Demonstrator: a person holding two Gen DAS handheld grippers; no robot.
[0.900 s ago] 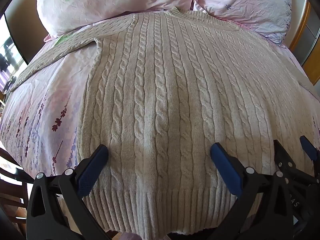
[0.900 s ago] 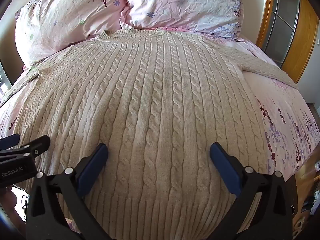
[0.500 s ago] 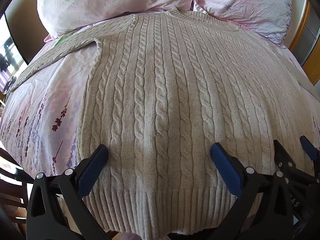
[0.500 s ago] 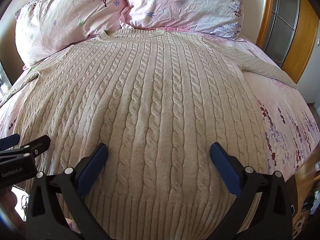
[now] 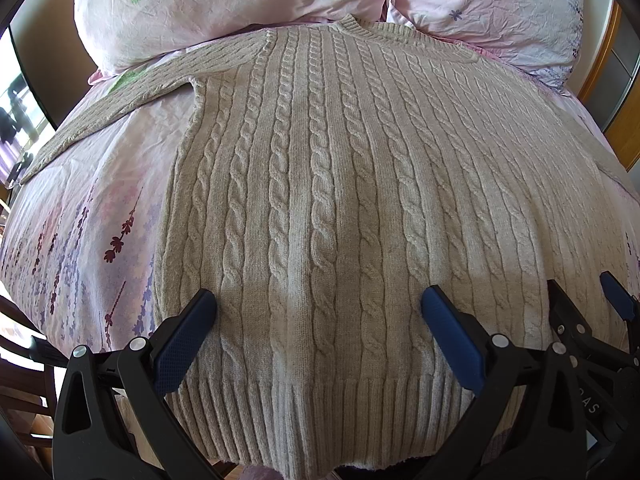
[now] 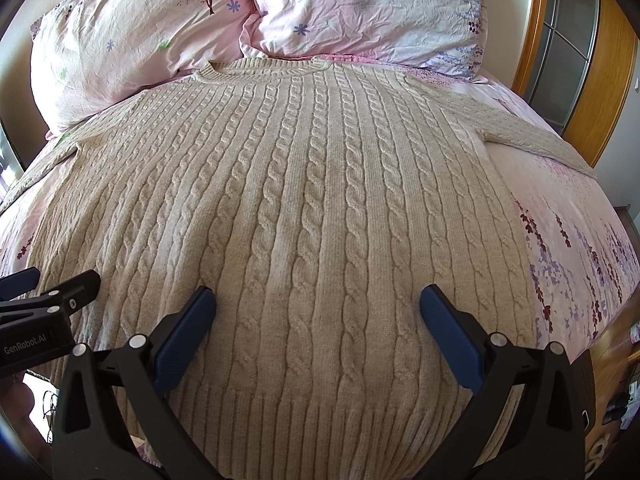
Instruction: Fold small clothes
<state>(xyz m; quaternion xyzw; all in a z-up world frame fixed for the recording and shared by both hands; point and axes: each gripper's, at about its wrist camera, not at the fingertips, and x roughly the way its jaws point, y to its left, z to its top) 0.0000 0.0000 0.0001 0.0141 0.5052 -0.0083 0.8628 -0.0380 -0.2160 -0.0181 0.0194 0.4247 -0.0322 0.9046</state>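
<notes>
A beige cable-knit sweater (image 5: 320, 184) lies flat on the bed, collar at the far end by the pillows, ribbed hem (image 5: 320, 424) nearest me. It also fills the right wrist view (image 6: 320, 208). Its left sleeve (image 5: 132, 96) and right sleeve (image 6: 532, 136) spread out to the sides. My left gripper (image 5: 318, 312) is open and empty, hovering over the left part of the hem. My right gripper (image 6: 318, 308) is open and empty over the right part of the hem. Each gripper shows at the edge of the other's view.
The bed has a pink floral sheet (image 5: 80, 240). Two pink pillows (image 6: 132, 40) (image 6: 372, 4) lie at the head. A wooden-framed door (image 6: 580, 52) stands at the right. A dark chair (image 5: 24, 380) is at the bed's near left corner.
</notes>
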